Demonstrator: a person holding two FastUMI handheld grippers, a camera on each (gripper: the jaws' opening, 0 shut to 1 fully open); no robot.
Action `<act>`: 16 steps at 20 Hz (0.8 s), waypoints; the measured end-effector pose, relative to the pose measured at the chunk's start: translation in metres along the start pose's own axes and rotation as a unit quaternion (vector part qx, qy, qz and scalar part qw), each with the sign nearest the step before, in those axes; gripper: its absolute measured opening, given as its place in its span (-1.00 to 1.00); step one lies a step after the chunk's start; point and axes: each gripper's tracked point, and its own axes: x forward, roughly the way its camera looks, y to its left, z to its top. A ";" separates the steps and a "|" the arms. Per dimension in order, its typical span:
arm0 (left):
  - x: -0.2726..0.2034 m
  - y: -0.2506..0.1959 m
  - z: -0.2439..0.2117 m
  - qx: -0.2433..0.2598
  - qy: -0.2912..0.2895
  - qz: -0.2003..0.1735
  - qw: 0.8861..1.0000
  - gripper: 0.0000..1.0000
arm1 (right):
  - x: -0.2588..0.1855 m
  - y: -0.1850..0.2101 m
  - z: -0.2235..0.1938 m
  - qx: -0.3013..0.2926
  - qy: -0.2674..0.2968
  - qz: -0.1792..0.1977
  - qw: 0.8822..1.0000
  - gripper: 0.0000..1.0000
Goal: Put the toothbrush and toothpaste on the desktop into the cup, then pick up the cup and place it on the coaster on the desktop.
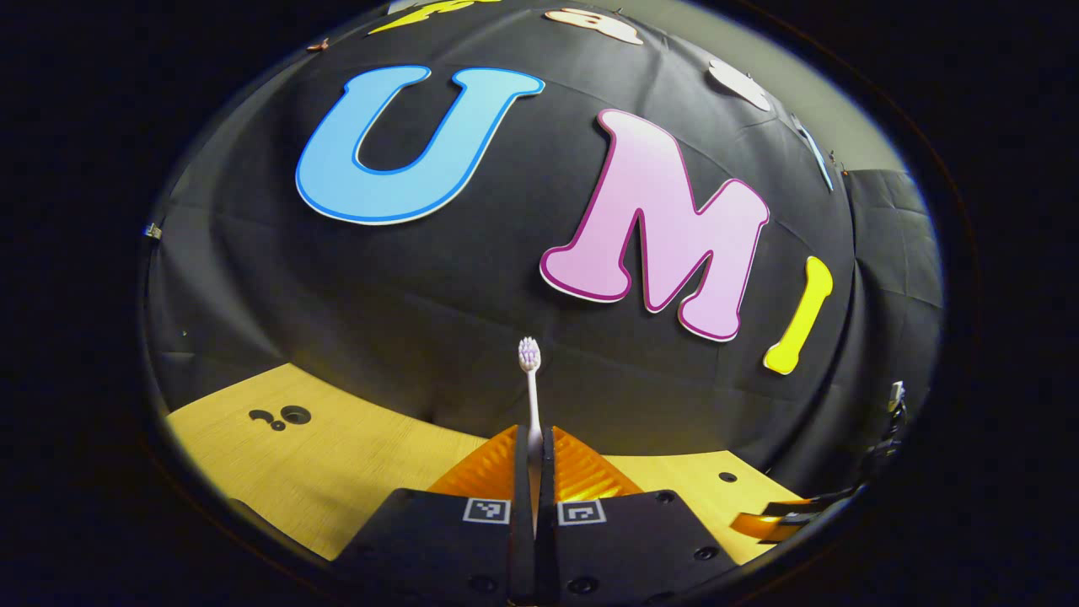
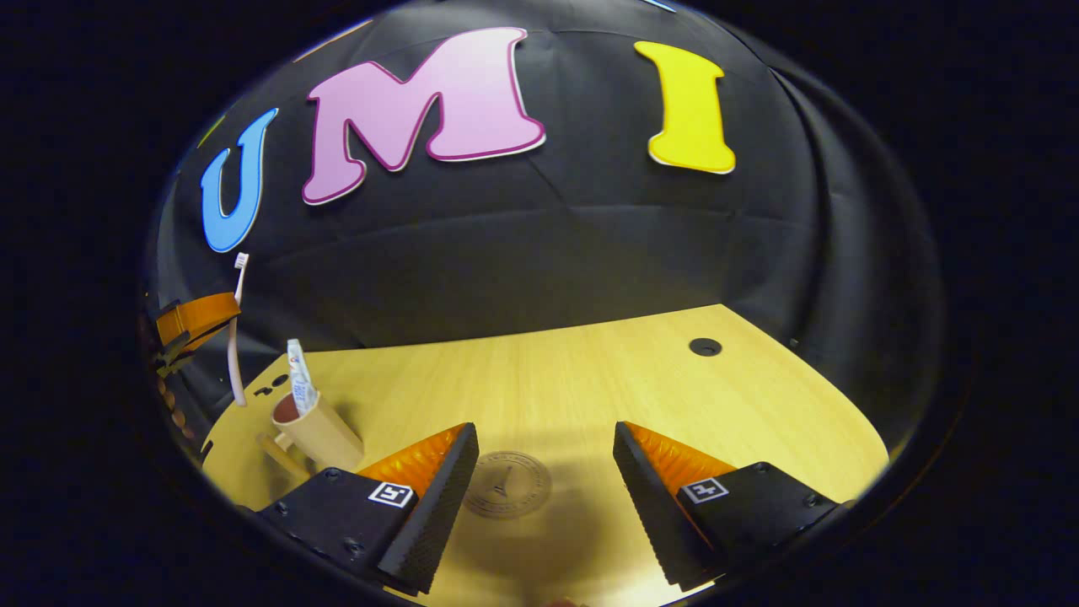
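In the left gripper view my left gripper (image 1: 534, 459) is shut on a white toothbrush (image 1: 531, 388), whose bristled head points up. The right gripper view shows that same toothbrush (image 2: 234, 337) held upright in the air by the left gripper (image 2: 195, 319), above and left of a tan cup (image 2: 316, 430). The cup has a handle, and a toothpaste tube (image 2: 299, 384) stands in it. My right gripper (image 2: 544, 472) is open over the wooden table, with a round engraved coaster (image 2: 507, 483) lying between its fingers.
The wooden desktop (image 2: 590, 379) has a dark cable hole (image 2: 705, 346) at the back right and small dark holes (image 1: 282, 416) near its left side. Black cloth walls close the booth behind and to the sides.
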 end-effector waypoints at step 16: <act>0.003 0.000 -0.074 0.074 0.024 0.004 0.997 0.72 | -0.018 -0.051 -0.045 0.002 0.026 -0.018 1.000 0.96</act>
